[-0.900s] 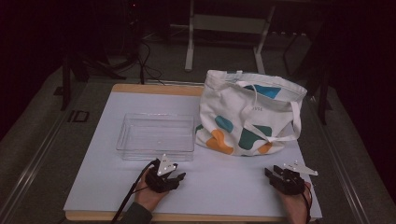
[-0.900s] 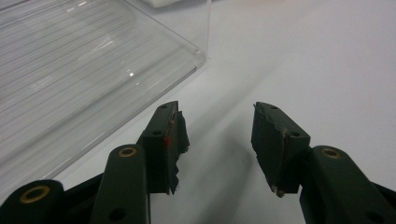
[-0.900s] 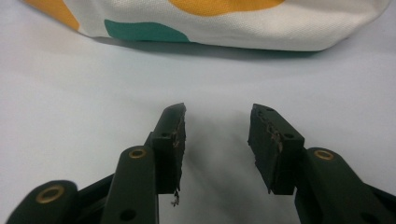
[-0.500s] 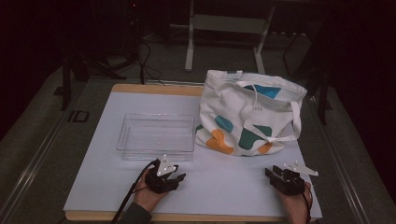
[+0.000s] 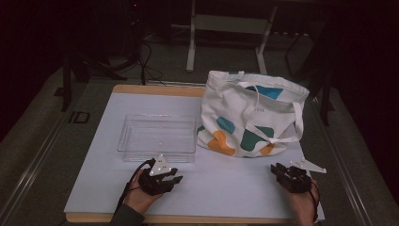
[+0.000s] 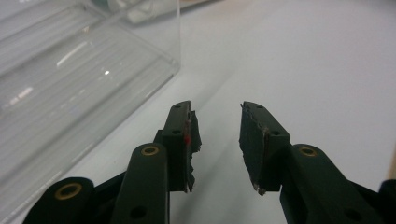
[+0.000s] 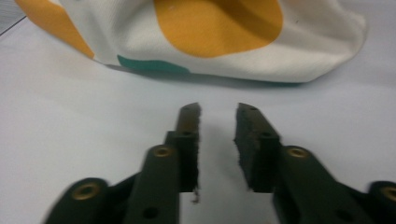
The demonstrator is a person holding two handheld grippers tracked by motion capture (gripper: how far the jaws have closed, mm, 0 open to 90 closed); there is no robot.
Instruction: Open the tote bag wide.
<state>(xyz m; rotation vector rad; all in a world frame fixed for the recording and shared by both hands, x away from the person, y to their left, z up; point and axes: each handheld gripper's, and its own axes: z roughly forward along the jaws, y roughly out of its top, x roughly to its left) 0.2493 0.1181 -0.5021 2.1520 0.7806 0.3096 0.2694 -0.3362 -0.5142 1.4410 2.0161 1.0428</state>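
The left gripper lay on the desk with a small gap between its jaws, holding nothing. It sat just beside the clear box, likely so it could reach it fast. The right gripper was also a little open and empty. It pointed at the cloth bag, which stood near it, next to the box.
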